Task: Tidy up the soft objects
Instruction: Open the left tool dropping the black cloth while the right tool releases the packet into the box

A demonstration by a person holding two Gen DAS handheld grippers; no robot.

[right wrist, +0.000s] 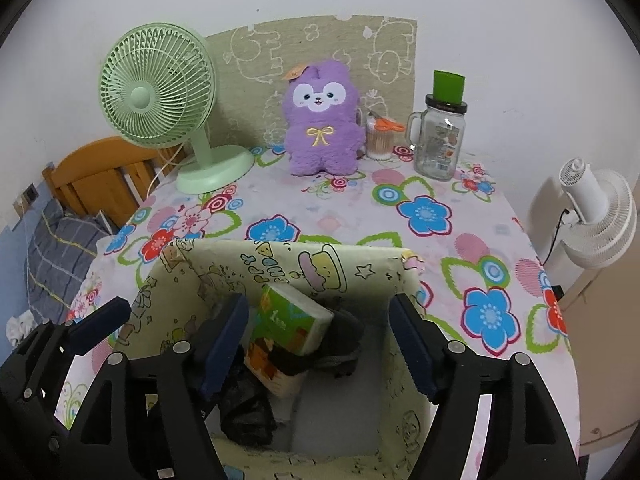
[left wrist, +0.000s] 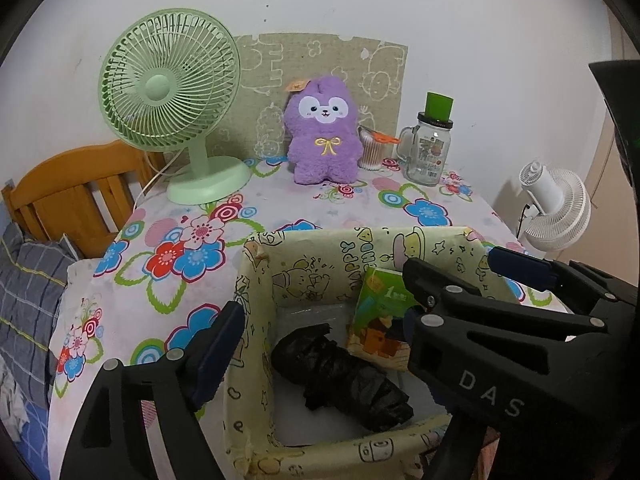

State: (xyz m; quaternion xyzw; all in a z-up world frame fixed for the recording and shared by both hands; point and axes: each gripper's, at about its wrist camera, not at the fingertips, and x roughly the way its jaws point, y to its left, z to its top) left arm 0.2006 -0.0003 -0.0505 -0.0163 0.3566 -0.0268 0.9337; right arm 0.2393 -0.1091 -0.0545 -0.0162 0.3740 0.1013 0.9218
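A cartoon-printed fabric storage box (right wrist: 360, 268) fills the lower centre of both views, standing on a table under a flowered tablecloth (right wrist: 440, 216). Inside it lie one green tissue pack (right wrist: 296, 320), propped against the far wall, and one crumpled black plastic bag (left wrist: 344, 376) on the floor of the box, which suggests the box is the collecting place for soft things. In the right wrist view a further dark item sits behind the pack; what it is cannot be told.

One purple plush toy (left wrist: 322, 130) sits upright at upper centre, leaning against a printed backing board (left wrist: 384, 80), probably not yet gathered.

The left gripper (left wrist: 316, 304) and right gripper (right wrist: 320, 340) both hover over the box, fingers spread wide, holding nothing.

Other things: one green desk fan (left wrist: 170, 92) at upper left, one white fan (right wrist: 596, 216) at right, one glass mug jar (left wrist: 428, 152), one cup of cotton swabs (left wrist: 370, 152).
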